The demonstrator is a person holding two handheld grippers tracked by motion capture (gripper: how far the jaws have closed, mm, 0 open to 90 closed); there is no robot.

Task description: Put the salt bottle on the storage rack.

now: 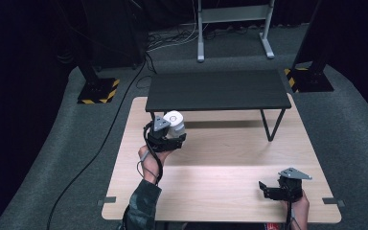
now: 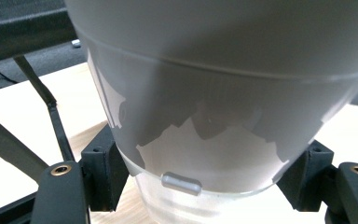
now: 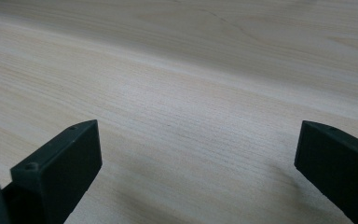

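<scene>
While your left tongs [image 1: 172, 140] clamp the white cup [image 1: 174, 123] by its lower body, it sits at the left of the pale wooden worktop [image 1: 230, 187], just in front of the low black bench [image 1: 218, 90] that stands across the back. Seen from the left gripper view, the cup [image 2: 223, 93] has a jaw pressed against each flank near its clear base, a low hold that looks chosen to keep it upright and steady; whether it rests on the wood or rides just above it cannot be told. Your hand [image 1: 149, 160] comes in from behind and below, leaving the cup's open side facing the bench, so the shelf beneath or the top above seems the likely destination. Further right, your right tongs [image 1: 274, 188] wait near the front edge, well apart from the cup. Their jaws stand wide with bare worktop [image 3: 191, 93] between them, holding nothing, parked clear so the left arm can work unhindered.
</scene>
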